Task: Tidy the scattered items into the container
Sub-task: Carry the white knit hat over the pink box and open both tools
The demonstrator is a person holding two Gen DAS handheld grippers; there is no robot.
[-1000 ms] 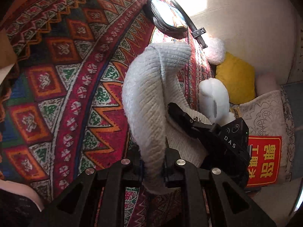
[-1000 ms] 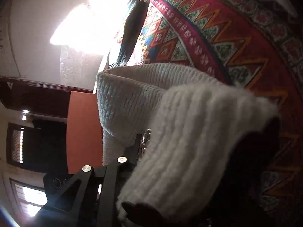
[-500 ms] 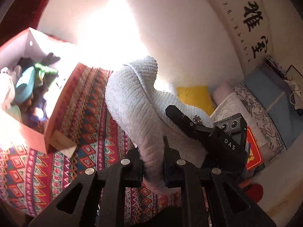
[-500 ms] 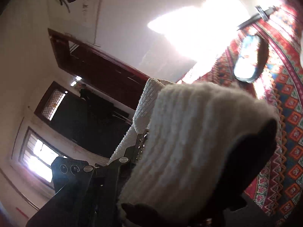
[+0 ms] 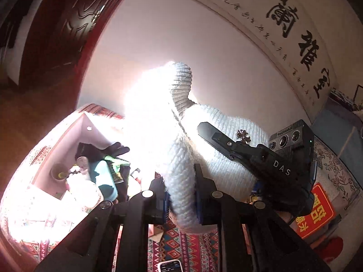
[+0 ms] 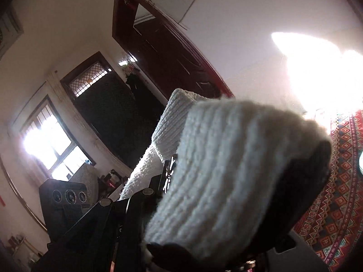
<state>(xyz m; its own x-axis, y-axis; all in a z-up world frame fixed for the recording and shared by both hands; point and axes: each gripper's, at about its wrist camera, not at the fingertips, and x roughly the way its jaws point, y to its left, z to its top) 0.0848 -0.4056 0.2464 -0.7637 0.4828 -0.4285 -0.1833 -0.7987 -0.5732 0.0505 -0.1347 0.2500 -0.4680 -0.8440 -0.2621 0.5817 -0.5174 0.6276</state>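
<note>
white ribbed knit, a hat (image 5: 181,158) with a small silver cross charm (image 5: 244,135) on its front, is hanging in the air between both grippers. the left gripper (image 5: 180,195) is clamping a fold of the knit between its blue-lined fingers (image 5: 164,200), with the fabric bulging out above and below the pinch. the right gripper (image 5: 226,141) is showing in the left wrist view as a black body lettered "das", its finger lying against the hat's front just beside the charm. in the right wrist view the hat (image 6: 226,170) is filling most of the frame and draping over that gripper's fingers, so the pinch itself is hidden; its jaws are nearly closed, gripping the knit.

below and to the left of the hat, an open box (image 5: 74,133) is sitting on a red patterned cloth (image 5: 186,247), already holding a black glove (image 5: 102,150), a pale blue bottle (image 5: 105,179) and other small things washed out by strong glare. a phone (image 5: 170,266) is lying on the cloth near the bottom edge. a calligraphy scroll (image 5: 290,29) is hanging on the wall behind, and a dark wooden door (image 6: 168,52) is standing beyond the hat in the right wrist view.
</note>
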